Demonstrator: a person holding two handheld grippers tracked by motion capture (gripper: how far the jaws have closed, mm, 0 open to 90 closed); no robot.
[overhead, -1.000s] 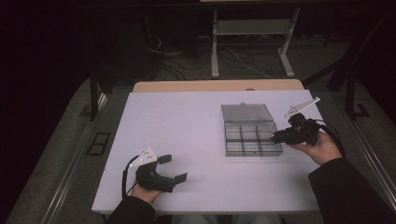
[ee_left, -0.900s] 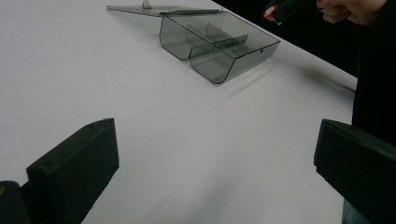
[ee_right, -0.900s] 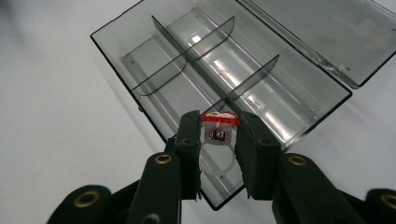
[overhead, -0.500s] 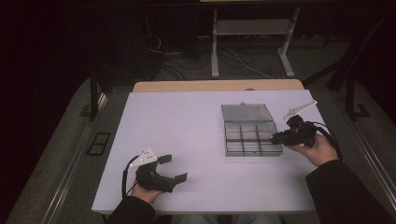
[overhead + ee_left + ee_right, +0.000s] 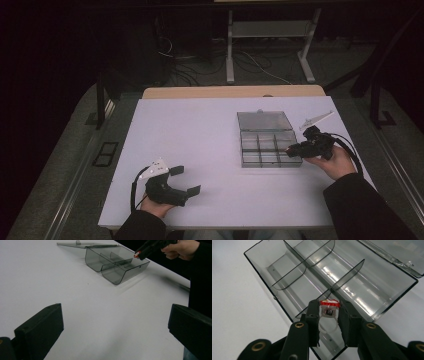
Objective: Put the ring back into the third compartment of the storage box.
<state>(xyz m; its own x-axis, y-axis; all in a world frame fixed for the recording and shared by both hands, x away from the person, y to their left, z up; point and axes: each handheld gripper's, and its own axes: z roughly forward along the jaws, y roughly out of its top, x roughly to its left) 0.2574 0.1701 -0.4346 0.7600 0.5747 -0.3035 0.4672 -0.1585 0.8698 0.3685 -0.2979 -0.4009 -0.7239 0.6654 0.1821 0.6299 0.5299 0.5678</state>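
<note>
We are holding a ring [image 5: 329,308] in the right claw [image 5: 328,307] over the open box [image 5: 270,142] on the white worktop [image 5: 200,135]; the left claw [image 5: 186,181] is gaping wide in a dark room.

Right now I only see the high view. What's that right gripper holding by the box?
Observer: The right gripper is shut on a small ring, clear plastic with a red top.
Operator: Is it inside the box yet?
Observer: Not dropped. The right gripper view shows the ring hanging over the smoky plastic box, above a divider near its front wall.
Operator: Is there other stuff in the box?
Observer: The compartments look empty, and the lid lies flat open behind.
Operator: What about the other gripper?
Observer: The left gripper is open over bare table, with nothing between its jaws.
</note>
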